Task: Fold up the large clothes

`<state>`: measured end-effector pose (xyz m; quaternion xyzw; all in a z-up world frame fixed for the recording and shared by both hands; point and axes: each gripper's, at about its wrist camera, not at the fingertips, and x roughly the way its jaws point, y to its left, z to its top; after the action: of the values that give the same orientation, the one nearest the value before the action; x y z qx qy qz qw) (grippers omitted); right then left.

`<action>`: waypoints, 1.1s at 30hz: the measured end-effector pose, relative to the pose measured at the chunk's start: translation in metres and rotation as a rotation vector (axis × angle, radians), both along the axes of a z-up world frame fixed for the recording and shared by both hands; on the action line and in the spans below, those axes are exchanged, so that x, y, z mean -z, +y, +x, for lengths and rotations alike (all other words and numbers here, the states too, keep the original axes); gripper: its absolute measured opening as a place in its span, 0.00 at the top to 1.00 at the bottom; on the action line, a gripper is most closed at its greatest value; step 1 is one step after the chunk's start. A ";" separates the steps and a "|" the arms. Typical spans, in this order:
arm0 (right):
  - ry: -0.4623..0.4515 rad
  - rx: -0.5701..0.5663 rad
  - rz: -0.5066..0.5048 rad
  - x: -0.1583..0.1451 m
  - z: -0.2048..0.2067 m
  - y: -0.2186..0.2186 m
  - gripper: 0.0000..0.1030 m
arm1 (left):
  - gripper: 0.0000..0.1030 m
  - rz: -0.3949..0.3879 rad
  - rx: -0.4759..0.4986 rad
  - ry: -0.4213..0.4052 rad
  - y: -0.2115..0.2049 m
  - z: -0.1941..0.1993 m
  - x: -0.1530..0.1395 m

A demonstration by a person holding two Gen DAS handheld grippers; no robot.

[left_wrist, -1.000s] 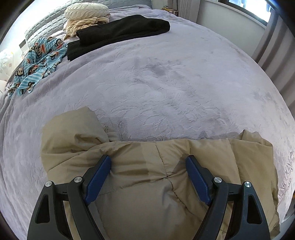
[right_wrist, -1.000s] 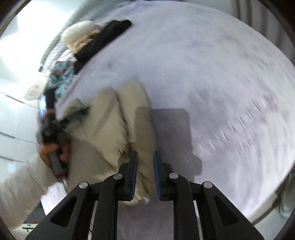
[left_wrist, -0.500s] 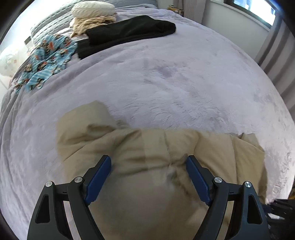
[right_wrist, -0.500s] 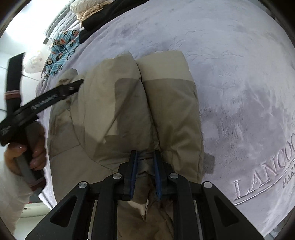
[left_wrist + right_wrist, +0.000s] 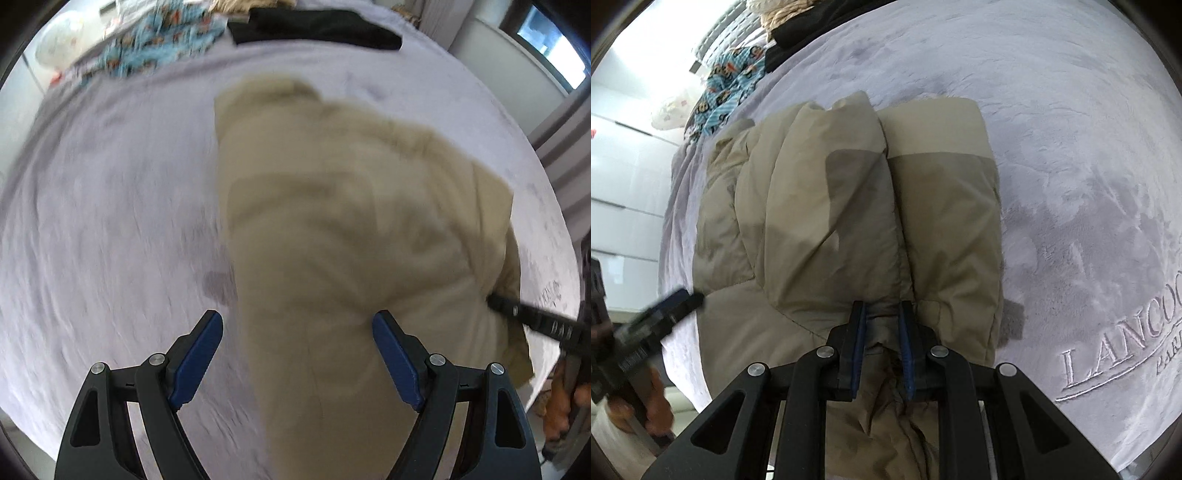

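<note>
1. I see the bed (image 5: 1071, 110) filling both views, covered in a pale lilac plush blanket with embroidered lettering near its right edge in the right wrist view.
2. The tan puffy coat (image 5: 849, 221) lies on the near part of the bed, bunched into long padded folds that run away from me; in the left wrist view it (image 5: 351, 221) is blurred.
3. At the far end of the bed I can make out a black garment (image 5: 314, 27) and, beside it, a blue patterned cloth (image 5: 733, 86).
4. My left gripper (image 5: 297, 354) is spread wide, its blue pads either side of the coat's near left edge, holding nothing.
5. My right gripper (image 5: 882, 347) is narrow, its pads pinched on a bunch of the coat's near edge.
6. The right gripper also shows at the coat's right edge in the left wrist view.
</note>
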<state>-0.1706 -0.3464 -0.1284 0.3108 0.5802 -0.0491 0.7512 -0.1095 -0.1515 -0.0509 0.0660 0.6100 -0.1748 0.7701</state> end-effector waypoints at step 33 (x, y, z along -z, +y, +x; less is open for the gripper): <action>0.024 0.107 -0.166 -0.053 -0.043 0.064 0.31 | 0.00 0.003 0.040 -0.039 0.058 -0.032 -0.021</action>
<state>-0.2131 -0.2824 -0.0756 0.2773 0.5656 -0.1407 0.7638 -0.1411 -0.0937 -0.0295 0.0829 0.5938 -0.1881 0.7779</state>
